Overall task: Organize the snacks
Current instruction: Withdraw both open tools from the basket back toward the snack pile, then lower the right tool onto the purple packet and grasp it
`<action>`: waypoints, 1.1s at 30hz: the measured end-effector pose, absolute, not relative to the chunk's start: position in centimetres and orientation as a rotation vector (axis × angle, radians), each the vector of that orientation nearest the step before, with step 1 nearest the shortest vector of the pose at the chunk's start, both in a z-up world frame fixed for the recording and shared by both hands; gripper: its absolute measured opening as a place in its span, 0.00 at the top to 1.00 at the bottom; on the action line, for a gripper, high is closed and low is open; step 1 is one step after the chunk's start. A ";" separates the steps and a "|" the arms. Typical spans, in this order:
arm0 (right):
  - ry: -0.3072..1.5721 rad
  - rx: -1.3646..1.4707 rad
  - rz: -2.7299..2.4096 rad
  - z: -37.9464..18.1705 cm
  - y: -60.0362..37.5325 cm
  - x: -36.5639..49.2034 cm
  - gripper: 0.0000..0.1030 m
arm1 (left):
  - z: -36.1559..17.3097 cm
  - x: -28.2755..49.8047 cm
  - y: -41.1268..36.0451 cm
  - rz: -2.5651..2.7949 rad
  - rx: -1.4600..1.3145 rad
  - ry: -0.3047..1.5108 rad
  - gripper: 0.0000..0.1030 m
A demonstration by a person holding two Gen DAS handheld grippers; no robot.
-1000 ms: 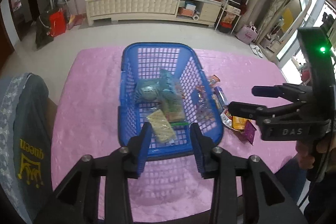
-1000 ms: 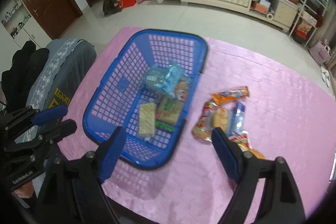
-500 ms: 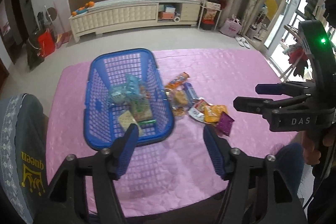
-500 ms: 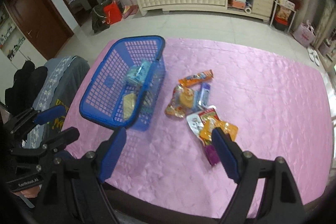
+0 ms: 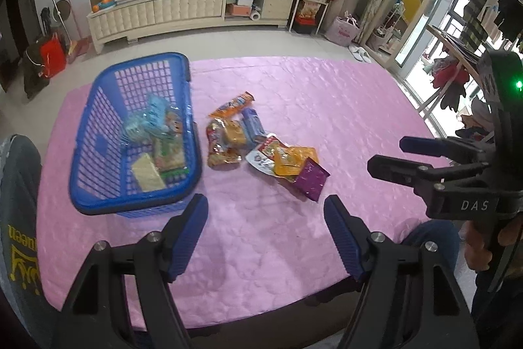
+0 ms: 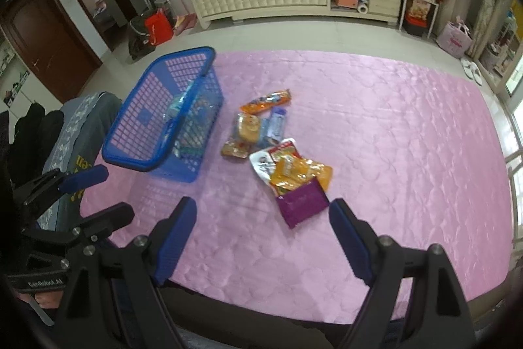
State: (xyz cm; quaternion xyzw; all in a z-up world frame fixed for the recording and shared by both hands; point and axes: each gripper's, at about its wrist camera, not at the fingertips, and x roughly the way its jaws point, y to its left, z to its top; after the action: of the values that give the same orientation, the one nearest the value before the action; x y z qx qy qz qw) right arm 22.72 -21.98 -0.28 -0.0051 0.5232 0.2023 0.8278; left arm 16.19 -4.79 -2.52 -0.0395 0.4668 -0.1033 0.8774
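Observation:
A blue plastic basket [image 5: 98, 205] [image 6: 129, 159] stands on the left of the pink table and holds several snack packs [image 5: 153, 152]. Loose snacks lie to its right: an orange wrapper [image 5: 232, 104] [image 6: 266, 100], a blue pack [image 5: 253, 123], a brown bag [image 5: 225, 141], a yellow bag [image 5: 292, 161] [image 6: 299, 170] and a purple pack [image 5: 311, 180] [image 6: 302, 205]. My left gripper [image 5: 265, 237] is open and empty above the table's near edge. My right gripper [image 6: 262, 239] is open and empty, just short of the purple pack.
The pink cloth [image 5: 327, 103] covers the table. A grey jacket on a chair [image 5: 16, 218] stands at the left edge. A white cabinet [image 5: 189, 8] and shelves stand across the floor behind. The right gripper also shows in the left wrist view [image 5: 389, 157].
Both grippers have pulled back and swung right, away from the basket. The left gripper's jaws have opened wider. The loose snack pile now lies ahead of both grippers.

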 end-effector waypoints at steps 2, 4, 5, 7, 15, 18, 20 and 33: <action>1.116 0.007 0.445 -1.2 -23.0 22.6 0.16 | -3.1 16.2 -5.6 -0.218 -0.070 0.970 0.31; 1.136 0.003 0.444 -2.3 -23.5 22.6 0.16 | -3.8 16.2 -6.1 -0.221 -0.069 0.971 0.31; 1.146 -0.001 0.444 -3.0 -23.8 22.7 0.16 | -4.2 16.3 -6.4 -0.222 -0.072 0.975 0.31; 1.169 -0.007 0.448 -4.4 -24.1 23.0 0.16 | -5.2 16.5 -7.0 -0.223 -0.085 0.985 0.31; 1.204 -0.070 0.542 -9.3 -24.8 23.6 0.16 | -10.2 16.8 -8.1 -0.178 -0.138 1.031 0.31; 1.193 -0.151 0.566 -10.8 -24.6 23.8 0.13 | -12.0 17.0 -8.3 -0.147 -0.128 1.046 0.31; 1.186 -0.172 0.564 -12.0 -24.8 24.6 0.13 | -13.2 17.3 -8.4 -0.132 -0.128 1.062 0.31; 1.282 -0.245 0.639 -16.6 -22.4 28.9 0.13 | -17.6 20.3 -7.7 -0.091 -0.176 1.130 0.31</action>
State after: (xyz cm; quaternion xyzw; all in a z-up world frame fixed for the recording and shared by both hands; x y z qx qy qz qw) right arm 28.94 -22.37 -16.61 -0.1120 0.5861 0.2922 0.7474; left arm 20.33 -7.73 -17.59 -0.0833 0.5345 -0.0430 0.8399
